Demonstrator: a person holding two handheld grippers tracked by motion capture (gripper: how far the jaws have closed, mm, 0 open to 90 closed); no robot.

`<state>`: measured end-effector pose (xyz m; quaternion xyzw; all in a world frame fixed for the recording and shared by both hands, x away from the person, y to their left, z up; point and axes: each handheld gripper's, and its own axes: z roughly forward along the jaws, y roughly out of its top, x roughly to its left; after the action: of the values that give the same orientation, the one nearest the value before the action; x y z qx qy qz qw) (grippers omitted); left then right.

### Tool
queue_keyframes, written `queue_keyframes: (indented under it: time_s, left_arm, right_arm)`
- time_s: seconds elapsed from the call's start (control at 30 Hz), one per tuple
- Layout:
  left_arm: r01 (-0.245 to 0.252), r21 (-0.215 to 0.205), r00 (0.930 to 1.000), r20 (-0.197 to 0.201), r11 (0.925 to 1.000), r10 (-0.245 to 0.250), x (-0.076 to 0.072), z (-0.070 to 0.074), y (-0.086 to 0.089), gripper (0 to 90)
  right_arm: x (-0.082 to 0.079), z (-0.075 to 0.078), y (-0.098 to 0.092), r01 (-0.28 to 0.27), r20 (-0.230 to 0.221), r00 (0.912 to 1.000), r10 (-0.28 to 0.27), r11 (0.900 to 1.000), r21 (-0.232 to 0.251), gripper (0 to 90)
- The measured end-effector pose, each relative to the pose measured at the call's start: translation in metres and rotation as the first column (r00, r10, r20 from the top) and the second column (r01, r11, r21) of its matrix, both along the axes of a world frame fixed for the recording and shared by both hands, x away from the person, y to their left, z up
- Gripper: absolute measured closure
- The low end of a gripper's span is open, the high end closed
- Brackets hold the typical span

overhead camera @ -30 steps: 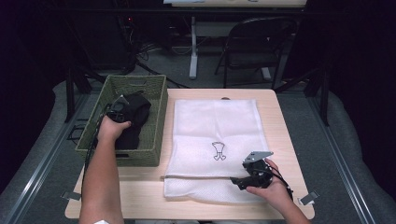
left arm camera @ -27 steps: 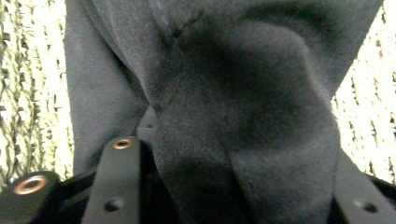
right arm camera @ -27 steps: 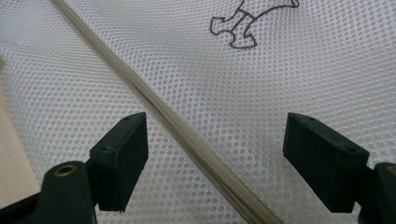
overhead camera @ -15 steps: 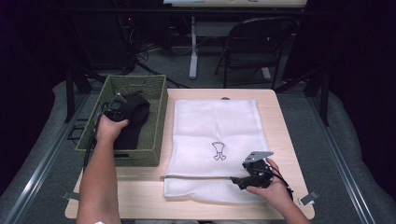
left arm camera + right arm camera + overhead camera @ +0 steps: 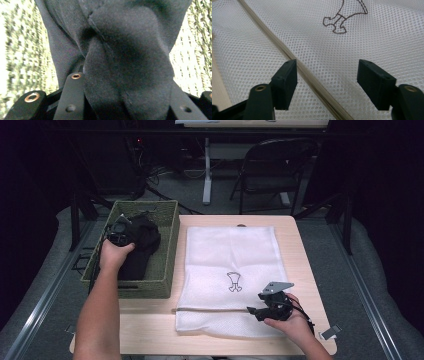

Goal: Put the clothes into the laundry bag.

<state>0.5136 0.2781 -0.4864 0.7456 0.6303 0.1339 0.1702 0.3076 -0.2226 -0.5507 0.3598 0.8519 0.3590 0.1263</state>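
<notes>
A black garment (image 5: 144,246) lies bunched in the green woven basket (image 5: 150,287) at the table's left. My left gripper (image 5: 120,231) is inside the basket. Its jaws have just been closing and now pinch a thick fold of the black garment (image 5: 125,45), which bulges between them (image 5: 125,82). A white mesh bag (image 5: 230,255) with a small drawn logo (image 5: 233,281) lies flat on the table. My right gripper (image 5: 257,310) rests on the bag's near edge. Its jaws (image 5: 327,72) have just been closing but stand open, astride the bag's zipper (image 5: 274,42), not pinching it.
The wooden table (image 5: 150,330) shows bare strips in front of the basket and to the right of the bag. A folding chair (image 5: 272,167) and a desk leg stand beyond the far edge. A small clip (image 5: 330,332) sits at the near right corner.
The left gripper has shifted a little left and up inside the basket, with black cloth gathered in it. The right hand has kept still on the bag.
</notes>
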Motion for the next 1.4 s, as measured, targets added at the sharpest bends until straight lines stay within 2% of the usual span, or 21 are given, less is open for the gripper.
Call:
queue_keyframes:
  time_s: [0.1, 0.27, 0.4, 0.5, 0.6, 0.77, 0.87, 0.93, 1.03, 1.4]
  left_arm:
    - [0.004, 0.009, 0.9998, 0.017, 1.0, -0.005, -0.001, 0.008, -0.002, 62.7]
    - [0.016, 0.015, 0.9993, 0.032, 0.9998, -0.016, -0.003, 0.02, -0.005, 62.7]
    - [0.025, 0.017, 0.9988, 0.041, 0.9995, -0.026, -0.005, 0.03, -0.007, 62.7]
    - [0.024, 0.014, 0.9982, 0.054, 0.9996, -0.025, -0.008, 0.037, -0.008, 62.7]
    - [0.026, 0.015, 0.9977, 0.063, 0.9996, -0.026, -0.011, 0.044, -0.008, 62.7]
    - [0.024, 0.005, 0.9972, 0.07, 0.9997, -0.025, -0.015, 0.055, -0.007, 62.6]
    - [0.026, 0.007, 0.997, 0.073, 0.9996, -0.027, -0.018, 0.06, -0.007, 62.6]
    - [0.021, 0.001, 0.9964, 0.082, 0.9998, -0.021, -0.019, 0.063, -0.007, 62.5]
    - [0.025, -0.013, 0.9968, 0.076, 0.9996, -0.024, -0.021, 0.066, -0.005, 62.5]
    - [0.019, -0.029, 0.9969, 0.076, 0.9994, -0.016, -0.029, 0.074, -0.001, 62.4]
  right_arm:
    - [-0.001, 0.0, 0.0, -0.003, 0.005, 1.0, 0.003, 1.0, -0.006, 39.1]
    - [-0.002, 0.0, 0.0, -0.006, 0.008, 0.9999, 0.006, 1.0, -0.029, 41.9]
    - [-0.003, -0.001, 0.001, -0.027, 0.013, 0.9995, 0.028, 0.998, -0.049, 45.4]
    - [-0.004, 0.0, 0.002, -0.052, 0.023, 0.9983, 0.053, 0.998, -0.04, 46.6]
    - [-0.005, 0.0, 0.004, -0.068, 0.045, 0.9965, 0.07, 0.996, -0.051, 47.0]
    - [-0.006, 0.002, 0.005, -0.069, 0.031, 0.997, 0.072, 0.995, -0.075, 48.0]
    - [-0.006, 0.001, 0.006, -0.069, 0.012, 0.9975, 0.07, 0.995, -0.073, 50.6]
    - [-0.006, 0.0, 0.006, -0.078, 0.001, 0.9969, 0.079, 0.994, -0.073, 52.4]
    - [-0.005, -0.001, 0.006, -0.081, -0.014, 0.9967, 0.08, 0.994, -0.073, 55.4]
    - [-0.004, -0.001, 0.009, -0.098, -0.02, 0.9951, 0.097, 0.993, -0.071, 61.0]
